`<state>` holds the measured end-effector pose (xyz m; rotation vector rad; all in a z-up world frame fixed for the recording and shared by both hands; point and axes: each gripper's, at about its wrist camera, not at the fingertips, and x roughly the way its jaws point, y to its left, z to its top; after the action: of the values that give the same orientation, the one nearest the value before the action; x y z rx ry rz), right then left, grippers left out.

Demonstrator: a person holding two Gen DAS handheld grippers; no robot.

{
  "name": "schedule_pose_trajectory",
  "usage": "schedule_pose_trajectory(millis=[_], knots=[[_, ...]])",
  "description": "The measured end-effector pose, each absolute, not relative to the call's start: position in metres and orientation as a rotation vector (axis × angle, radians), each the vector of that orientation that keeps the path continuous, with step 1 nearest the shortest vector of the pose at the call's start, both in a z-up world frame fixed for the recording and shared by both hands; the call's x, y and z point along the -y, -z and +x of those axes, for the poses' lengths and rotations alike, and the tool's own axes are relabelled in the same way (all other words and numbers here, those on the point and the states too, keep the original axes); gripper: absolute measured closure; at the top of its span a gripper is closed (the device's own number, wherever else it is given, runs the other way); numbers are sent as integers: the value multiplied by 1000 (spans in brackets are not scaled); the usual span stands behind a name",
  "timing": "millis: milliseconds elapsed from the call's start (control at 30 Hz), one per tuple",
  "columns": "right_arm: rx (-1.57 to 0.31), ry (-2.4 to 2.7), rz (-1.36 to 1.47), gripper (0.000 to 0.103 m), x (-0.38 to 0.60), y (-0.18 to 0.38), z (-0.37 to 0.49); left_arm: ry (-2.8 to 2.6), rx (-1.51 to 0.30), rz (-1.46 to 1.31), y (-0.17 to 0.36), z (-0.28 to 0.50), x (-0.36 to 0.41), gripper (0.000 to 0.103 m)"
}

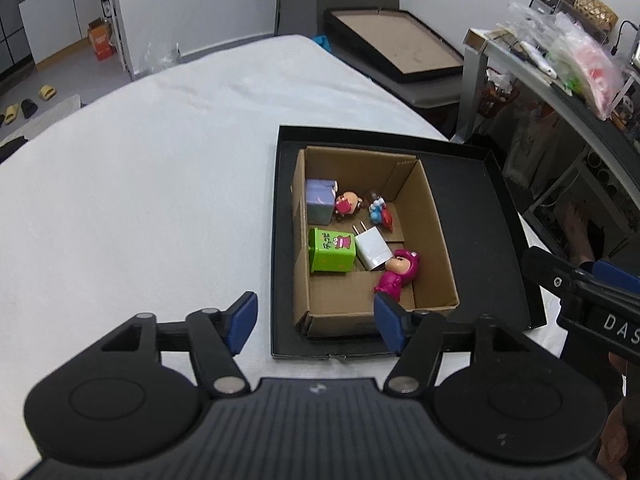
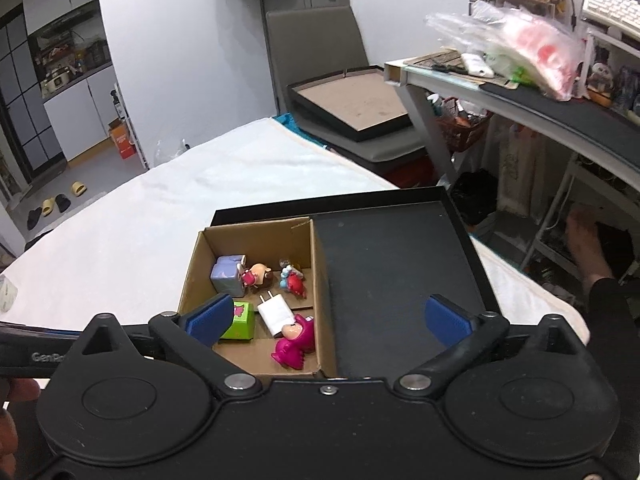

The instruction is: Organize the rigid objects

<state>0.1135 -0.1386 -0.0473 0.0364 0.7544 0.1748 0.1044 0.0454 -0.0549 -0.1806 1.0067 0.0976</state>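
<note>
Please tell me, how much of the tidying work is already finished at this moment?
Six small items, such as the white charger and magenta figure, already lie in the cardboard box. Both the left gripper and right gripper are open and hold nothing. No loose items show on the white tabletop.

A brown cardboard box [image 1: 432, 216] sits open just ahead of the left gripper [image 1: 316, 320]. Inside lie a green box [image 1: 332, 250], white plug [image 1: 374, 248], pink doll [image 1: 396, 276], purple box [image 1: 319, 200] and two small toys.

Toy figures [image 1: 394, 274] – three; small boxes [image 1: 331, 250] – two; charger [image 1: 372, 248] – one; cardboard box [image 1: 434, 216] – one.
</note>
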Motion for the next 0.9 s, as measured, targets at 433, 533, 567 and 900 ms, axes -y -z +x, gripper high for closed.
schedule_pose_trajectory(millis=[433,533,567,900], knots=[[-752,-131,61,0,151,23,92,-86,-943,-148,24,74,-34,34],[-743,-126,57,0,154,19,85,-82,-932,-139,20,68,-30,33],[-740,-126,59,0,155,17,83,-82,-928,-134,18,66,-28,33],[-733,-118,112,0,174,9,64,-81,-892,-127,6,45,-19,24]])
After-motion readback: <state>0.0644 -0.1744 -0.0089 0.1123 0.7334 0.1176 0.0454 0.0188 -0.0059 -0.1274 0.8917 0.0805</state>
